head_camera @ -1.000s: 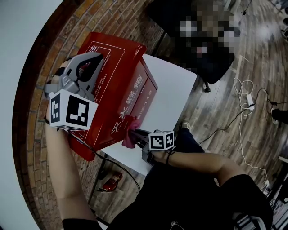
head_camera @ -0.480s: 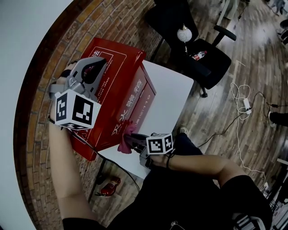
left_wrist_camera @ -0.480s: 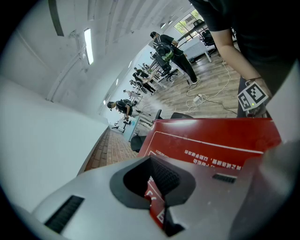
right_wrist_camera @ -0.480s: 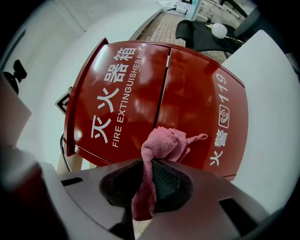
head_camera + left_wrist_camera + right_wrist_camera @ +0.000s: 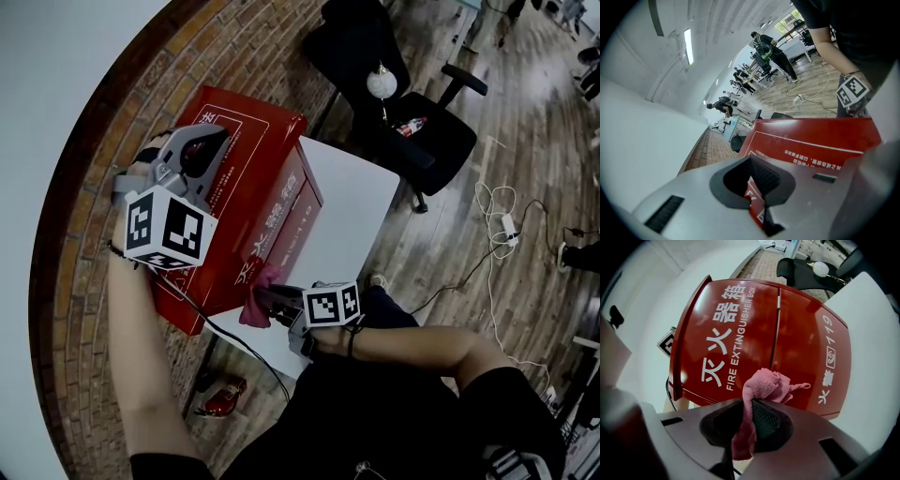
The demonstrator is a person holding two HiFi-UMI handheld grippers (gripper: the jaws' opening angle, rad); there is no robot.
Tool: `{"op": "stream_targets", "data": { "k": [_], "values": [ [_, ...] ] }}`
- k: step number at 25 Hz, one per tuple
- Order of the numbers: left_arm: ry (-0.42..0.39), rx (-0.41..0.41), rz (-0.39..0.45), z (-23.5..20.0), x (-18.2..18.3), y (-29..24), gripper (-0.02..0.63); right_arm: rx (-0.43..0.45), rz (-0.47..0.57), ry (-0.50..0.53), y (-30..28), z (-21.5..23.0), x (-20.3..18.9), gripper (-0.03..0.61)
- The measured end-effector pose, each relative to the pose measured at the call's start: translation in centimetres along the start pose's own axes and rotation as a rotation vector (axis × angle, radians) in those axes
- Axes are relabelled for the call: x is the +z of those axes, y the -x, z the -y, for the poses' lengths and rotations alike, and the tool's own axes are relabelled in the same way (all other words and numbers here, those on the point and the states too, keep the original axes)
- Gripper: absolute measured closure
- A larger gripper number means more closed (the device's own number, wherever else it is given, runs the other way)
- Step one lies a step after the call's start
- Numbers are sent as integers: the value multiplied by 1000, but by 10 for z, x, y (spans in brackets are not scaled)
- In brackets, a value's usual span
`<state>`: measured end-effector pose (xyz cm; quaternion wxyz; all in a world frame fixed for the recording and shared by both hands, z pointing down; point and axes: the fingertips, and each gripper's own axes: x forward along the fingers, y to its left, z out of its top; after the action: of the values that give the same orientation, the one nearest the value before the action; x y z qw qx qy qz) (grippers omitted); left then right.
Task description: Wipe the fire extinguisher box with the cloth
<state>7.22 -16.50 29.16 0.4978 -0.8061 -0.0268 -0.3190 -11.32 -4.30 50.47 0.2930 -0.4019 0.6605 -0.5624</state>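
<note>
The red fire extinguisher box [image 5: 258,183] stands on a white table, its front printed with white characters [image 5: 731,343]. My left gripper [image 5: 202,150] rests on the box's top face, jaws shut with nothing between them; the left gripper view shows the red top [image 5: 811,140] just beyond its closed tips [image 5: 757,187]. My right gripper [image 5: 269,298] points level at the lower front of the box and is shut on a pink cloth [image 5: 258,295]. The cloth [image 5: 766,387] bunches out past the jaws [image 5: 750,420], at or just off the front face.
The white table [image 5: 352,202] reaches to the right of the box. A black office chair [image 5: 417,127] stands behind it, cables [image 5: 502,230] trail over the wooden floor, and a small red object [image 5: 220,398] lies under the table. A white wall and brick strip [image 5: 103,112] run along the left.
My right gripper, still holding the pink cloth, has risen a little along the box front. The left gripper has stayed on the box top.
</note>
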Motion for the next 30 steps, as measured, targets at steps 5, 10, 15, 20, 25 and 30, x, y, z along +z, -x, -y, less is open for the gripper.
{"op": "stream_targets", "data": {
  "k": [5,10,15,20,25,30],
  "values": [
    [-1,2,1,1,-1,-1,594,53,8,42,1,-28,7,517],
    [-2,4,2,0,0,0,594,89,30,81,4,-55,16,517],
    [-2,5,2,0,0,0,594,135,51,128,7,-80,23,517],
    [-1,5,2,0,-1,0,594,163,68,172,8,-98,28,517],
    [-1,6,2,0,-1,-1,594,200,87,233,9,-120,31,517],
    [0,5,3,0,0,0,594,258,110,245,11,-140,33,517]
  ]
}}
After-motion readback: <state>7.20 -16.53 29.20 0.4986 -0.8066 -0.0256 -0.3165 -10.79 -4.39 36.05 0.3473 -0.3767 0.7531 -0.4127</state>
